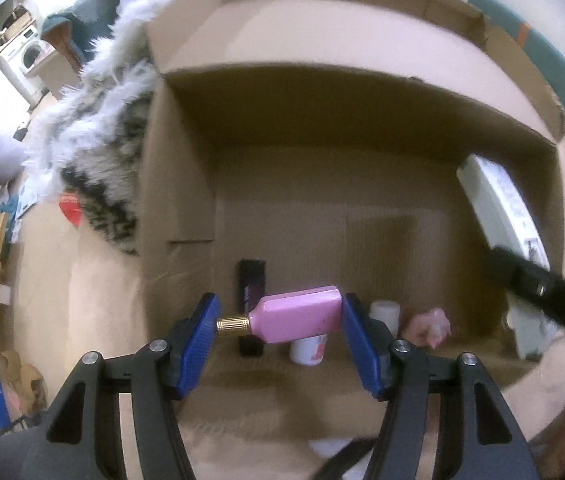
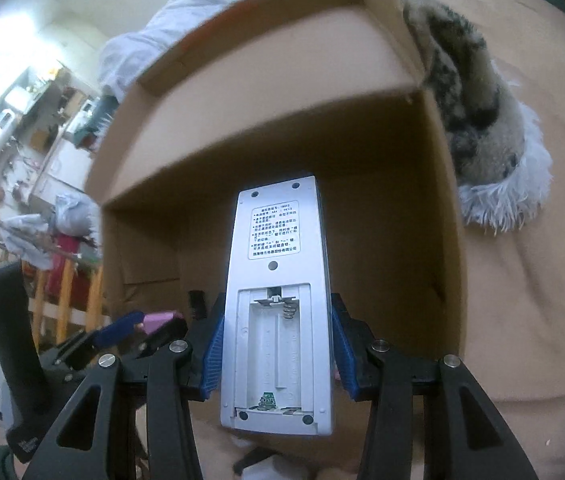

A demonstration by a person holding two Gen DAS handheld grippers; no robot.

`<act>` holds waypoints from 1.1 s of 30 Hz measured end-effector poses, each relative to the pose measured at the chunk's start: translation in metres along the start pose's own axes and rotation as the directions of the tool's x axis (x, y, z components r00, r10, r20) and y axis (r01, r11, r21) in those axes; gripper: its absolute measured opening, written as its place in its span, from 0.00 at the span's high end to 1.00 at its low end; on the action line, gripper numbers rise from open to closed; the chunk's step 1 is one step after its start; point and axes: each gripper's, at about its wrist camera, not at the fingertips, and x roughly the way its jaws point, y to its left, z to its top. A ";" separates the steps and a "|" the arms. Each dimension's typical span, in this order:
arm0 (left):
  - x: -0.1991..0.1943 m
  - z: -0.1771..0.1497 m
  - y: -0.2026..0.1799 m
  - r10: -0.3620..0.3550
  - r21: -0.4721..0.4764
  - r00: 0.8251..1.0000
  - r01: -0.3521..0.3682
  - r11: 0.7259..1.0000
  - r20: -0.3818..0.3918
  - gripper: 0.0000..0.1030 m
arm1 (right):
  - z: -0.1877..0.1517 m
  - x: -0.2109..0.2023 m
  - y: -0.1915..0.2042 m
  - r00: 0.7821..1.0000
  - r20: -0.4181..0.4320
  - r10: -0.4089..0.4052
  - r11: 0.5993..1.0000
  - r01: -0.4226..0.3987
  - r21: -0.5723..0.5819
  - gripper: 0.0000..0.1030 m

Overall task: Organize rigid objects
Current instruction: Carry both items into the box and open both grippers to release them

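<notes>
**Both grippers loaded over the open box**

At the far left of the left wrist view a furry grey-and-black throw (image 1: 98, 152) lies against the outside of the cardboard box (image 1: 186, 184), which fills the middle of the frame. Low in the centre, the left gripper (image 1: 278, 320) is clamped end to end on a pink bottle (image 1: 302, 314), one blue pad on its gold cap (image 1: 233, 325) and the other on its flat base, so the bottle hangs sideways above the box floor. Under it lie a black rectangular case (image 1: 251, 280), a white cylindrical container (image 1: 383, 311) and a small pale pink item (image 1: 428, 326) that I cannot identify. At the right edge the white remote control (image 1: 502, 208) reaches in over the box wall.

In the right wrist view the right gripper (image 2: 278, 354) is closed on the long sides of that remote control (image 2: 278, 300), back face up, battery bay open and empty. The left gripper and its bottle show small at lower left.

The step in hand looks like setting both items down in the box. To do it well, I would lower the bottle toward bare cardboard in the middle of the floor rather than onto the case or container, and release only once it is close to the floor, since a grip on the narrow cap could let it swing. The remote should probably go in flat along the right wall, clear of the bottle.
</notes>
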 end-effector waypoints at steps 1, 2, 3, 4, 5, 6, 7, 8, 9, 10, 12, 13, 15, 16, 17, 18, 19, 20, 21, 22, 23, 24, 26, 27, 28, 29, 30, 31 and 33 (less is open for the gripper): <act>0.005 0.001 -0.001 -0.002 -0.004 1.000 0.002 1.000 -0.006 0.43 | 0.000 0.004 0.001 1.000 -0.005 -0.006 1.000 0.006 0.000 0.53; 0.009 0.003 -0.002 -0.005 -0.007 1.000 0.005 1.000 -0.011 0.43 | 0.000 0.007 0.001 1.000 -0.014 -0.018 1.000 0.018 -0.004 0.53; 0.013 0.004 -0.003 -0.007 -0.010 1.000 0.007 1.000 -0.016 0.43 | 0.000 0.011 0.002 0.999 -0.022 -0.031 0.999 0.031 -0.009 0.53; 0.017 0.005 -0.003 -0.007 -0.012 1.000 0.007 1.000 -0.019 0.43 | -0.002 0.015 0.001 0.999 -0.030 -0.044 0.999 0.043 -0.014 0.53; 0.019 0.005 -0.004 -0.002 -0.012 1.000 0.001 1.000 -0.017 0.43 | -0.003 0.018 0.002 0.998 -0.038 -0.056 0.998 0.055 -0.020 0.53; 0.020 0.006 -0.005 0.011 -0.008 1.000 -0.011 1.000 -0.008 0.43 | -0.003 0.021 0.003 0.997 -0.044 -0.062 0.998 0.061 -0.027 0.53; 0.020 0.007 -0.006 0.018 -0.002 1.000 -0.018 1.000 0.005 0.43 | -0.003 0.023 0.006 0.996 -0.047 -0.074 0.997 0.072 -0.037 0.53; 0.019 0.008 -0.008 0.020 0.004 1.000 -0.020 1.000 0.015 0.43 | -0.003 0.025 0.007 0.995 -0.048 -0.087 0.996 0.085 -0.042 0.53; 0.018 0.008 -0.008 0.014 0.007 0.999 -0.014 1.000 0.029 0.43 | -0.004 0.027 0.008 0.994 -0.051 -0.099 0.994 0.097 -0.044 0.53; 0.017 0.009 -0.009 0.010 0.007 0.999 -0.010 1.000 0.036 0.43 | -0.003 0.029 0.008 0.993 -0.055 -0.106 0.994 0.104 -0.040 0.53; 0.016 0.009 -0.012 0.017 0.019 0.999 -0.018 1.000 0.050 0.48 | -0.002 0.036 0.010 0.991 -0.061 -0.118 0.993 0.116 -0.035 0.53; 0.019 0.009 -0.014 0.022 0.027 0.998 -0.023 0.999 0.051 0.54 | -0.002 0.037 0.010 0.991 -0.065 -0.121 0.992 0.119 -0.034 0.53; 0.023 0.009 -0.016 0.028 0.041 0.998 -0.030 0.999 0.049 0.54 | -0.004 0.039 0.010 0.988 -0.070 -0.136 0.990 0.133 -0.042 0.53; 0.025 0.009 -0.017 0.037 0.045 0.998 -0.039 0.998 0.047 0.54 | -0.005 0.040 0.011 0.987 -0.070 -0.144 0.989 0.141 -0.046 0.53; 0.027 0.009 -0.019 0.041 0.046 0.998 -0.043 0.998 0.047 0.54 | -0.005 0.040 0.011 0.987 -0.070 -0.148 0.988 0.145 -0.047 0.53; 0.029 0.009 -0.020 0.045 0.047 0.998 -0.047 0.998 0.041 0.54 | -0.005 0.040 0.011 0.986 -0.071 -0.150 0.988 0.147 -0.047 0.53; 0.031 0.009 -0.021 0.046 0.049 0.998 -0.048 0.998 0.034 0.54 | -0.005 0.041 0.011 0.986 -0.071 -0.150 0.988 0.147 -0.045 0.53; 0.031 0.007 -0.024 0.046 0.050 0.998 -0.048 0.998 0.029 0.54 | -0.005 0.041 0.012 0.986 -0.071 -0.148 0.989 0.145 -0.043 0.53; 0.032 0.006 -0.026 0.050 0.055 0.998 -0.051 0.997 0.025 0.54 | -0.005 0.041 0.012 0.987 -0.071 -0.147 0.989 0.144 -0.040 0.53; 0.032 0.006 -0.026 0.051 0.059 0.998 -0.053 0.997 0.024 0.54 | -0.003 0.043 0.014 0.987 -0.072 -0.147 0.989 0.145 -0.041 0.53; 0.031 0.005 -0.028 0.053 0.064 0.998 -0.054 0.996 0.024 0.54 | -0.003 0.043 0.014 0.987 -0.072 -0.146 0.989 0.144 -0.042 0.52; 0.030 0.004 -0.029 0.055 0.069 0.998 -0.057 0.996 0.024 0.54 | -0.004 0.042 0.012 0.987 -0.072 -0.143 0.989 0.141 -0.040 0.52; 0.028 0.003 -0.033 0.060 0.078 0.998 -0.062 0.995 0.026 0.52 | -0.002 0.040 0.013 0.988 -0.059 -0.140 0.990 0.138 -0.038 0.51; 0.027 0.003 -0.035 0.063 0.081 0.998 -0.065 0.995 0.026 0.51 | -0.001 0.039 0.015 0.989 -0.051 -0.139 0.990 0.136 -0.044 0.51; 0.026 0.002 -0.035 0.064 0.082 0.998 -0.066 0.994 0.025 0.46 | 0.001 0.033 0.015 0.990 -0.041 -0.137 0.990 0.135 -0.049 0.49; 0.025 -0.001 -0.036 0.065 0.082 0.998 -0.066 0.994 0.022 0.43 | 0.001 0.031 0.017 0.990 -0.030 -0.140 0.989 0.138 -0.053 0.45; 0.024 0.000 -0.035 0.065 0.083 0.998 -0.067 0.994 0.019 0.38 | 0.002 0.030 0.018 0.991 -0.019 -0.136 0.989 0.135 -0.057 0.43; 0.023 -0.001 -0.035 0.065 0.083 0.998 -0.066 0.994 0.017 0.36 | 0.003 0.028 0.020 0.991 -0.013 -0.131 0.990 0.130 -0.059 0.39; 0.019 0.000 -0.034 0.061 0.085 0.998 -0.062 0.994 0.012 0.35 | 0.005 0.025 0.024 0.994 -0.002 -0.112 0.992 0.111 -0.063 0.32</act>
